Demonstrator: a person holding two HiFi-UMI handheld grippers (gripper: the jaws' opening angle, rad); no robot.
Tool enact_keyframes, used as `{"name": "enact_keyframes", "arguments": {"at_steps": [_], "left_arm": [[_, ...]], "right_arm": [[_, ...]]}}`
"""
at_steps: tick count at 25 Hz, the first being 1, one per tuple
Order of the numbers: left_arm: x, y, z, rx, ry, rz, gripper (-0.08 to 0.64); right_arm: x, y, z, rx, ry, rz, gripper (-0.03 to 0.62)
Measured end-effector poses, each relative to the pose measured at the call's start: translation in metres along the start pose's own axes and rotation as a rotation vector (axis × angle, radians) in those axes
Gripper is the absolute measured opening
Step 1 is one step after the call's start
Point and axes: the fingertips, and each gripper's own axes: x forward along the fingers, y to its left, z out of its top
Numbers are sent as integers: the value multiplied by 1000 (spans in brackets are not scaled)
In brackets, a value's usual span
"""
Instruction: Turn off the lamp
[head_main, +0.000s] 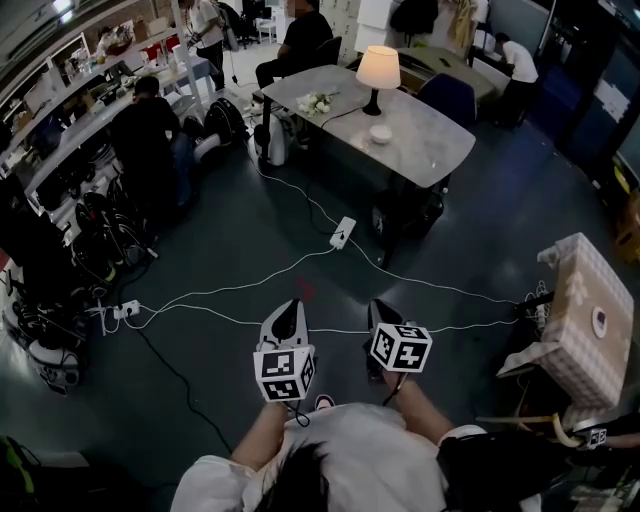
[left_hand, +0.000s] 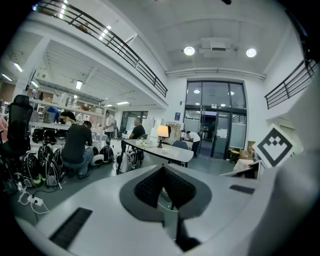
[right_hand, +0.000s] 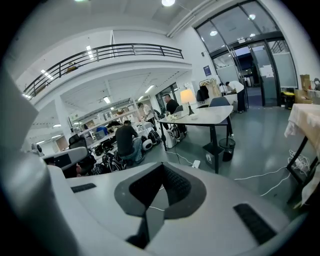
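Cream-shaded table lamp (head_main: 378, 72): lit, stood on the grey marbled table (head_main: 432, 152) at the far side of the room, well apart from both grippers. Left gripper (head_main: 290, 306): jaws are pressed together, nothing held. Right gripper (head_main: 381, 308): jaws likewise together, empty. Both are held above the dark floor (head_main: 230, 230). White power strip (head_main: 343, 232): laid between grippers and table.

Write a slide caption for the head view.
Left gripper and right gripper, both shut and empty, point across floor cables toward the lit lamp on the table.
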Motion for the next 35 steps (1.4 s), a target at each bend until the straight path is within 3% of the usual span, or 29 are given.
{"name": "enact_keyframes", "arguments": {"at_steps": [16, 27, 35], "left_arm": [[71, 35, 12, 2, 10, 7, -8], [160, 82, 40, -3, 14, -50, -8], [210, 128, 51, -40, 29, -42, -8]], "right_arm": [[62, -21, 21, 35, 23, -36, -1], [139, -14, 73, 44, 11, -67, -1], [182, -17, 95, 43, 40, -109, 0]]}}
